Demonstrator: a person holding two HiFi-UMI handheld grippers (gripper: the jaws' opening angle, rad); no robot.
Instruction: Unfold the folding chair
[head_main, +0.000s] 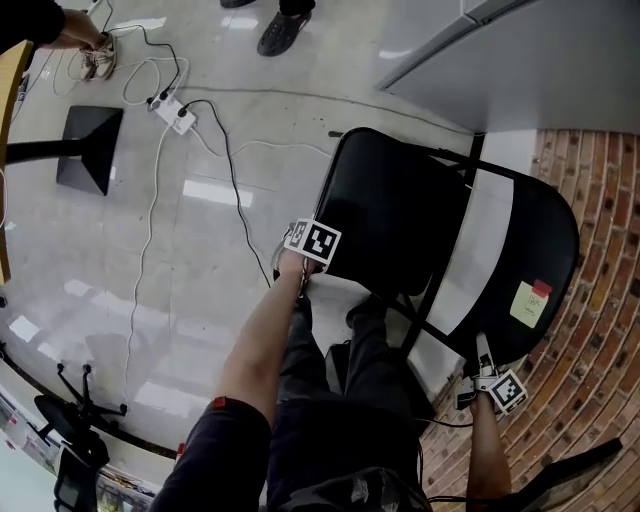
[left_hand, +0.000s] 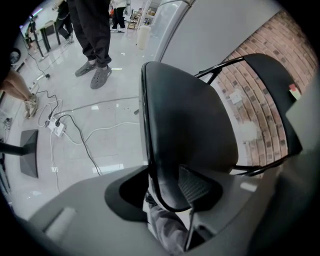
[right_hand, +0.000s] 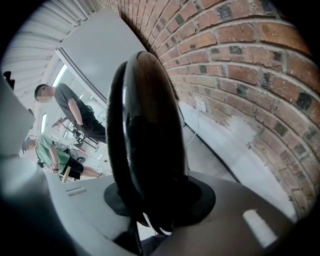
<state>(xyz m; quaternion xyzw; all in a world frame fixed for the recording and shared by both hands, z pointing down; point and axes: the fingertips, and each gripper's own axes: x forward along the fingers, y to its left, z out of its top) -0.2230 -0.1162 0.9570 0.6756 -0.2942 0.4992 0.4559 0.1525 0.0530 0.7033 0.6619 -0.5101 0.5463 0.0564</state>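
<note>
Seat (head_main: 395, 210) and backrest (head_main: 548, 245) in jaws

The glossy pale floor (head_main: 60, 250) bears the folding chair (head_main: 400, 210), a white power strip (head_main: 172, 111), loose cables (head_main: 236, 190) and a flat black stand base (head_main: 90, 145)

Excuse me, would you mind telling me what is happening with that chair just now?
A person stands over a black metal folding chair with a hand-held gripper in each hand. The left gripper is clamped on the near edge of the black padded seat. The right gripper is clamped on the rim of the black backrest. Seat and backrest stand apart at an angle, so the chair is partly open beside the brick wall.
</note>
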